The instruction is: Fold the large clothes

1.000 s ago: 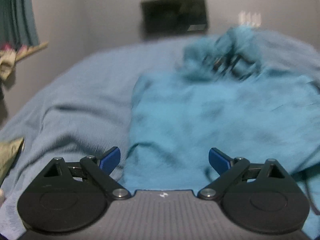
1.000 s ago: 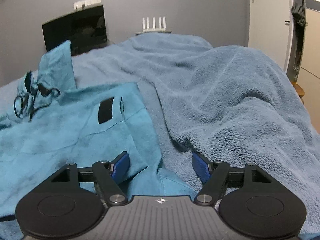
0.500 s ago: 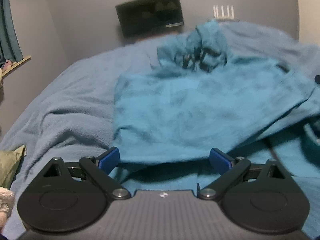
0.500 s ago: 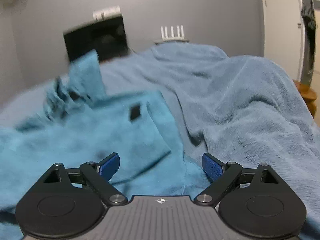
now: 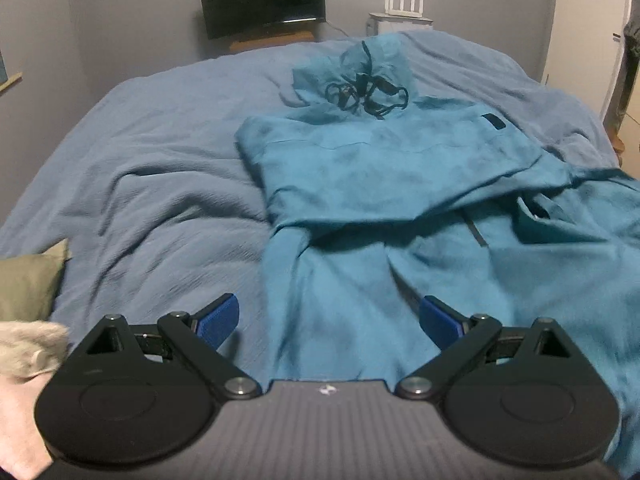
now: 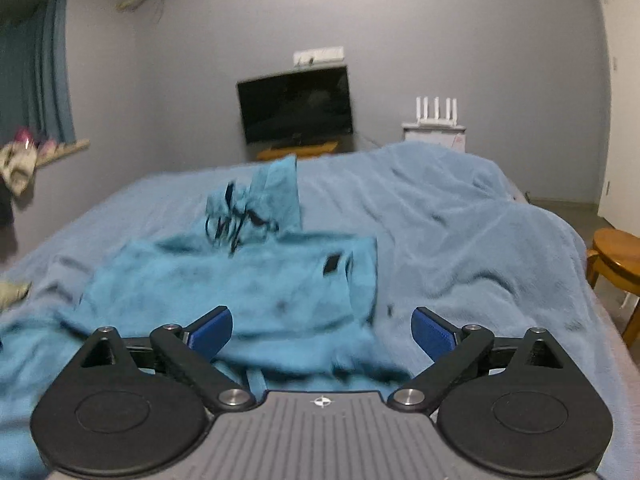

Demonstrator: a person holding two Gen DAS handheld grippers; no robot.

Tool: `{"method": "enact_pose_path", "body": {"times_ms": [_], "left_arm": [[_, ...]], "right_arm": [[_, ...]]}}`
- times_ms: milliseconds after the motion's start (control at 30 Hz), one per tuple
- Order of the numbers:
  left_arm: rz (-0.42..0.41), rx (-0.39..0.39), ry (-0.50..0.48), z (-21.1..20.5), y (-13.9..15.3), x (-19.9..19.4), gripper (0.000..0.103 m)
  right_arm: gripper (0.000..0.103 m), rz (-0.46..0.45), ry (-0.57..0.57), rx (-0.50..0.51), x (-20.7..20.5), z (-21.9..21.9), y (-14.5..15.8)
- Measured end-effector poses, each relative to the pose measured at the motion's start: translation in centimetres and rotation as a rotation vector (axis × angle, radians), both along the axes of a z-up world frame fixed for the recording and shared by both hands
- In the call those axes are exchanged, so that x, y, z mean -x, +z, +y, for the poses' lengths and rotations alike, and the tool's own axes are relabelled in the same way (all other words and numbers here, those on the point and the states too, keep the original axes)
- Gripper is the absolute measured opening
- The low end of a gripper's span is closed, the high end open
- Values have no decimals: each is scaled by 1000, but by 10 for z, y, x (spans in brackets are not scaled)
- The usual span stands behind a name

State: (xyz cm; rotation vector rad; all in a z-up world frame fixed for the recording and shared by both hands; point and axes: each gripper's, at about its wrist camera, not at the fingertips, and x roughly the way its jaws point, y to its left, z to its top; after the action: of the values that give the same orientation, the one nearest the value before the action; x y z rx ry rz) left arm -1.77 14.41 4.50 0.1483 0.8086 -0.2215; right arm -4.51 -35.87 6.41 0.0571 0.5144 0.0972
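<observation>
A large teal hooded garment (image 5: 380,168) lies on the bed, its upper part folded over the lower part, hood and black drawcords (image 5: 364,94) at the far end. In the right wrist view the same garment (image 6: 248,280) spreads below, a black patch (image 6: 331,265) on its chest. My left gripper (image 5: 330,320) hovers open above the garment's near hem, nothing between its blue pads. My right gripper (image 6: 322,330) is above the garment's right edge, its jaws opening wide and holding nothing.
A blue blanket (image 5: 152,168) covers the bed and bunches into a ridge on the right (image 6: 480,240). A dark screen (image 6: 296,106) and a white router (image 6: 436,114) stand by the far wall. A wooden stool (image 6: 616,256) is right of the bed, an olive pillow (image 5: 28,284) at left.
Both grippers have pulled back and risen from the garment, so more of the bed and room shows. The right gripper's jaws have spread wider. The garment's folded top lies settled.
</observation>
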Motion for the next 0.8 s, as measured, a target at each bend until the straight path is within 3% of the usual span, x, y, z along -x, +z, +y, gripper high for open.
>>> {"method": "enact_pose_path", "body": {"times_ms": [133,267,533,667,800], "left_arm": [[-16,90,-50,20,19,39,97],[-24,142,-185,21,36,78,97],[2,96,-480,-10,44,128,97],[37,63,-520,-20,29,131,96],[63,14,-504,-26,14,127,79]], "right_arm": [[98,72,114,51,37,-4,5],[97,138,246,68,74,0,11],[95,216,468,84,139,8,33],[91,245,571,97,156,12,38],[77,290,610,165,160,23,30]]}}
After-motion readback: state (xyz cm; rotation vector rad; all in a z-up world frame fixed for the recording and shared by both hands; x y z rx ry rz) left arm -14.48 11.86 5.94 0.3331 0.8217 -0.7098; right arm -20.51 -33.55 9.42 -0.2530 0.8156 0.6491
